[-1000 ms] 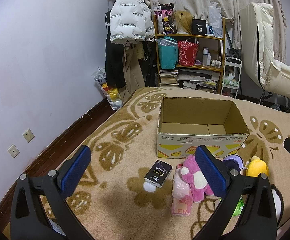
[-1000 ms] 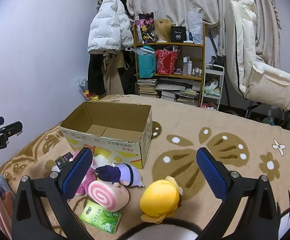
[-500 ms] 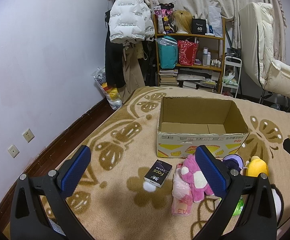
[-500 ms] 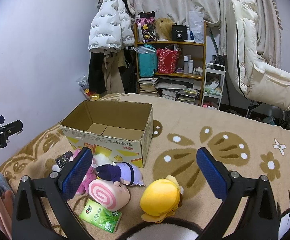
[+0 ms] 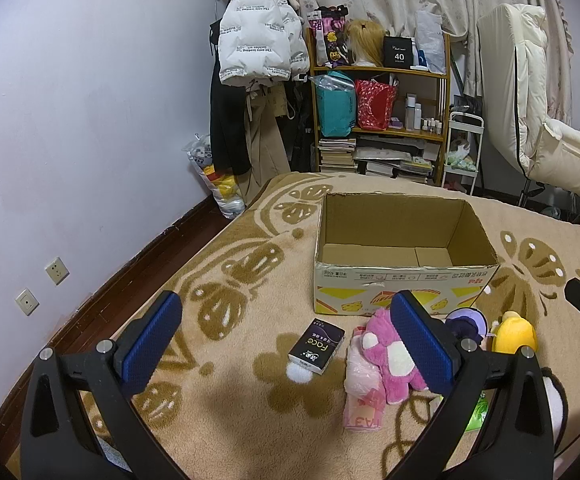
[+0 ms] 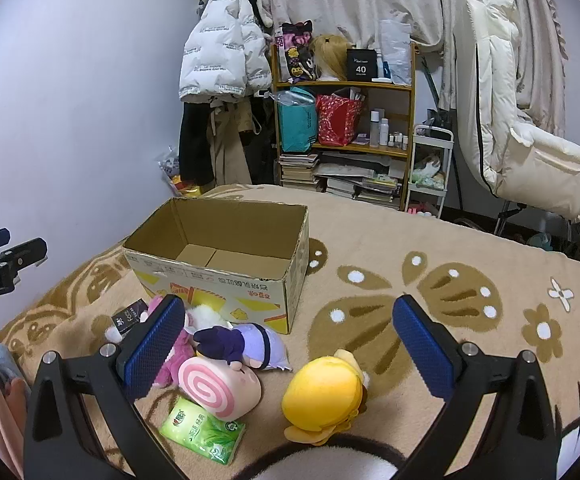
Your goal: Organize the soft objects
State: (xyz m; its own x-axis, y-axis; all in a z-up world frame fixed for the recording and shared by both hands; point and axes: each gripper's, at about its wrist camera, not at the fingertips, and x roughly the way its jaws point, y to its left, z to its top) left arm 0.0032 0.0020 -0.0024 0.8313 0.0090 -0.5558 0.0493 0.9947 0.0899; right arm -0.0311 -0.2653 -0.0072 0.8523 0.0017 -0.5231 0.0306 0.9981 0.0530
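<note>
Now both grippers hover wide open and hold nothing: the left gripper [image 5: 286, 338] above the black tissue pack [image 5: 317, 346], the right gripper [image 6: 284, 340] above the yellow plush [image 6: 323, 396]. All soft toys, also the pink plush [image 5: 385, 360] and the swirl-roll plush [image 6: 220, 386], lie on the blanket [image 6: 429, 248] just before the empty cardboard box [image 6: 226, 260].
</note>
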